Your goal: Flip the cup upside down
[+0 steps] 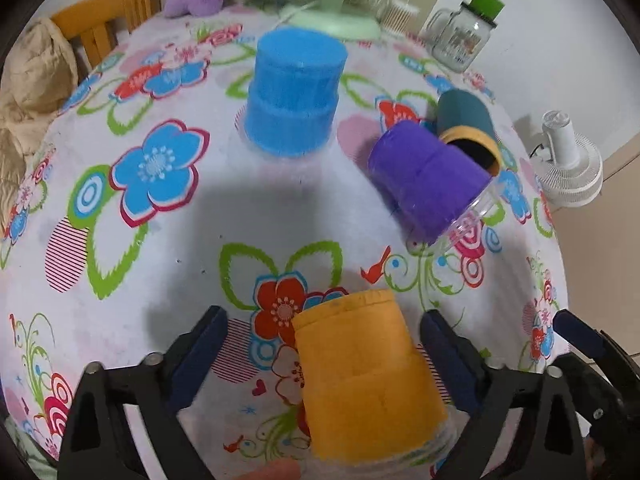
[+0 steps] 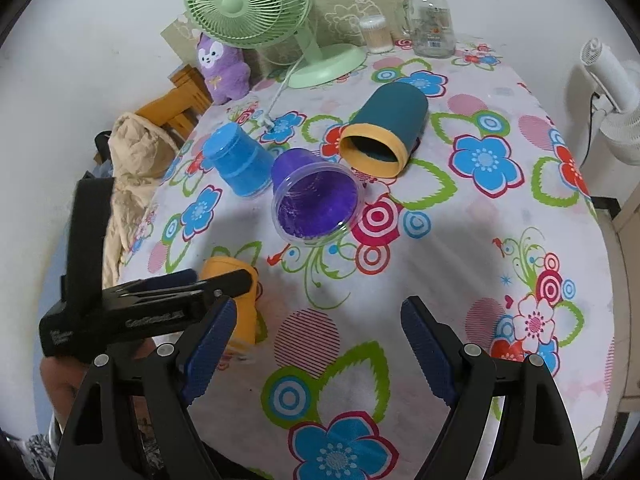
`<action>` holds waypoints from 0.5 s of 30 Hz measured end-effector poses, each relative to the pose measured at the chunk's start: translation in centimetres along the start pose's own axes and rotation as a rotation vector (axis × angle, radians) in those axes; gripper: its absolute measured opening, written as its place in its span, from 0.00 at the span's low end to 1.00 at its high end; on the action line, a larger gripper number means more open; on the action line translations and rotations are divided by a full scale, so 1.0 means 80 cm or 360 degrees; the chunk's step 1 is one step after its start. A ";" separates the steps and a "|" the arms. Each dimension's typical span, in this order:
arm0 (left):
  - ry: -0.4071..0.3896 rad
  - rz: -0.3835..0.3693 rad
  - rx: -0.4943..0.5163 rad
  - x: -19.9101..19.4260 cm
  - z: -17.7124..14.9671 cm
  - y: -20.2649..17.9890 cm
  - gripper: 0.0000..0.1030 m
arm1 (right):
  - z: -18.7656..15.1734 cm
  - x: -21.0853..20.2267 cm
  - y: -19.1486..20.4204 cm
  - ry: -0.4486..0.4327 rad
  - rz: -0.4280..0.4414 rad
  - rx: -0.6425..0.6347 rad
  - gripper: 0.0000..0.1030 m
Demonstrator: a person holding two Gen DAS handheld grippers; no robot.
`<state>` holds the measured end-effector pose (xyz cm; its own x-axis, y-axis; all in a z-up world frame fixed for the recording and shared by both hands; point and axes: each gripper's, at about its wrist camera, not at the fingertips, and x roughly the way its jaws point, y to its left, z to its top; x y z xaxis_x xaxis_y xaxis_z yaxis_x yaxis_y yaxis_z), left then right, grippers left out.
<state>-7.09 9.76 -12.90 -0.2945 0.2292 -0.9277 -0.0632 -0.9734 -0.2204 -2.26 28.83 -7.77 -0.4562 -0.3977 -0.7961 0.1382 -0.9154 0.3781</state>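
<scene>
An orange cup [image 1: 366, 384] stands upside down between the fingers of my left gripper [image 1: 322, 334], which is open; neither finger visibly touches it. It also shows in the right wrist view [image 2: 240, 300], partly hidden behind the left gripper [image 2: 192, 292]. A blue cup [image 1: 292, 92] stands upside down farther back [image 2: 238, 160]. A purple cup [image 1: 428, 180] lies on its side, mouth toward the right gripper [image 2: 316, 204]. A teal cup with a yellow rim [image 2: 384, 132] lies on its side behind it [image 1: 466, 124]. My right gripper [image 2: 318, 330] is open and empty above the tablecloth.
The floral tablecloth [image 2: 460, 280] covers the table. At the back stand a green fan [image 2: 256, 8], a purple plush toy [image 2: 222, 68], a glass jar with a green lid [image 2: 430, 20] and a cotton-swab tub [image 2: 376, 34]. A white fan [image 2: 612, 92] stands off the right edge.
</scene>
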 end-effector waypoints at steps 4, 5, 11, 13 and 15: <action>0.0065 0.0015 0.0024 0.011 -0.001 -0.004 0.72 | 0.000 0.005 0.003 0.0001 0.0031 -0.0012 0.84; 0.0079 0.0018 0.0027 0.013 -0.003 -0.005 0.65 | 0.000 0.006 0.003 0.0003 0.0033 -0.0014 0.84; 0.0079 0.0028 0.0016 0.010 0.001 0.001 0.55 | -0.003 0.011 0.005 0.0025 0.0038 -0.0032 0.84; 0.0071 0.0027 0.0012 0.008 0.002 0.003 0.54 | -0.003 0.011 0.007 0.0024 0.0030 -0.0034 0.84; 0.0057 0.0023 0.0014 0.004 0.003 0.004 0.54 | -0.004 0.012 0.008 0.0025 0.0027 -0.0036 0.84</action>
<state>-7.45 9.53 -13.18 -0.2609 0.2152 -0.9411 -0.0676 -0.9765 -0.2045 -2.34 27.86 -8.42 -0.4397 -0.4139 -0.7971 0.1659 -0.9097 0.3808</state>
